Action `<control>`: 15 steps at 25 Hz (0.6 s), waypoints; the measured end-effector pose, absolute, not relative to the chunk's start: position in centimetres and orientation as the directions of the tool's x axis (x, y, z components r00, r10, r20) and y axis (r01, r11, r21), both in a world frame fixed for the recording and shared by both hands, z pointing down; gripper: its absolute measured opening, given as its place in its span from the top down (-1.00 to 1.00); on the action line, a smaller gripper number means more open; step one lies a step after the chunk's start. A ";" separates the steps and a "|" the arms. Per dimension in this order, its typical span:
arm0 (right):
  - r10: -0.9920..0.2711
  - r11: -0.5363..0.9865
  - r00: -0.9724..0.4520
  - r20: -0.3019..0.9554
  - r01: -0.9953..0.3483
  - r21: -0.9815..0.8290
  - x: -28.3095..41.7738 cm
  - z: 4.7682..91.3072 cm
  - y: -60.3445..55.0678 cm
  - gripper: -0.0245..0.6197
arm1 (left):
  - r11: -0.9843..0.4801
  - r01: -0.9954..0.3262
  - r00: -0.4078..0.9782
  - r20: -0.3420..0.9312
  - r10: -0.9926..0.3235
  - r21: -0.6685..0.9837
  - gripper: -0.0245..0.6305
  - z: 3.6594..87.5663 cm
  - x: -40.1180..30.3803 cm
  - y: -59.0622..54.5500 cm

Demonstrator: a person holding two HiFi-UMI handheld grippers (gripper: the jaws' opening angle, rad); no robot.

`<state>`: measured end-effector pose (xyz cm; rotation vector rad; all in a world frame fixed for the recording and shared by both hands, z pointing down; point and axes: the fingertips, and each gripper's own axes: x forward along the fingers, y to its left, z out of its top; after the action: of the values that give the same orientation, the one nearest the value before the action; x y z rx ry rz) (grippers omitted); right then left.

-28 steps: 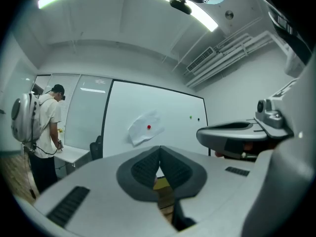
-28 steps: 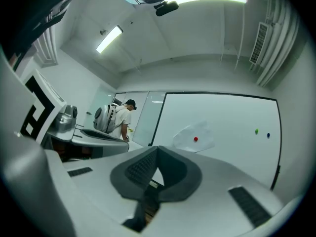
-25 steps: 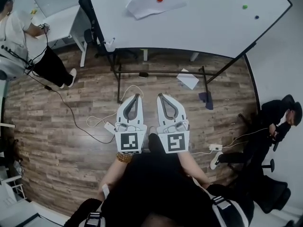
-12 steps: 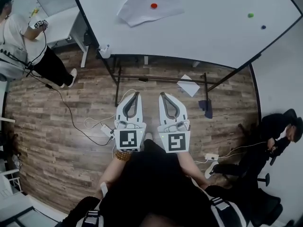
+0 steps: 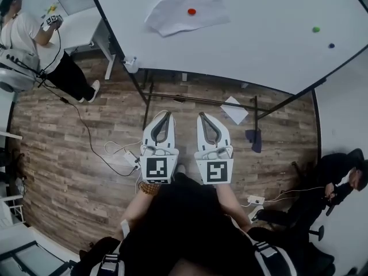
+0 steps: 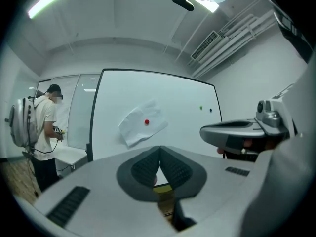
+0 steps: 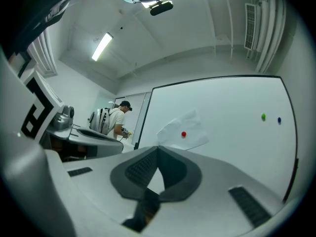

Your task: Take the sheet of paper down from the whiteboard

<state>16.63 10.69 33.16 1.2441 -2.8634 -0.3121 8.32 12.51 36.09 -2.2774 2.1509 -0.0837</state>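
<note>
A: Where's the sheet of paper (image 5: 172,16)?
B: On the whiteboard (image 5: 259,45), left of its middle, pinned by a red magnet (image 5: 191,11).
A: And the jaws?
B: Left gripper (image 5: 167,115) and right gripper (image 5: 202,116) both closed tight, empty, well short of the whiteboard.
A: What might go wrong?
B: Tugging the sheet with the magnet on could tear it, I reckon; jaws left closed would only shove it across the whiteboard

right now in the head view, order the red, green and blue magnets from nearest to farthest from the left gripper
1. Red magnet, on the sheet, almost straight ahead of the left gripper.
2. Green magnet, far right on the whiteboard.
3. Blue magnet, just right of the green, slightly farther.
</note>
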 end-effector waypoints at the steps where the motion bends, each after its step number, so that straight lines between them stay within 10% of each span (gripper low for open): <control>1: -0.724 0.666 -0.685 -0.084 -0.725 0.174 16.6 33.0 10.4 0.93 | -0.056 -0.998 0.055 0.032 -0.998 -0.042 0.89 36.1 8.3 12.1; 15: -0.770 0.607 -0.630 -0.103 -0.772 0.186 16.3 32.3 3.9 0.93 | -0.118 -0.993 0.117 0.020 -0.993 -0.012 0.89 36.5 7.8 4.7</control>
<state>16.32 3.94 32.28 1.3563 -2.8272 -0.3361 7.83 4.73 36.51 -2.3517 2.0897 -0.0360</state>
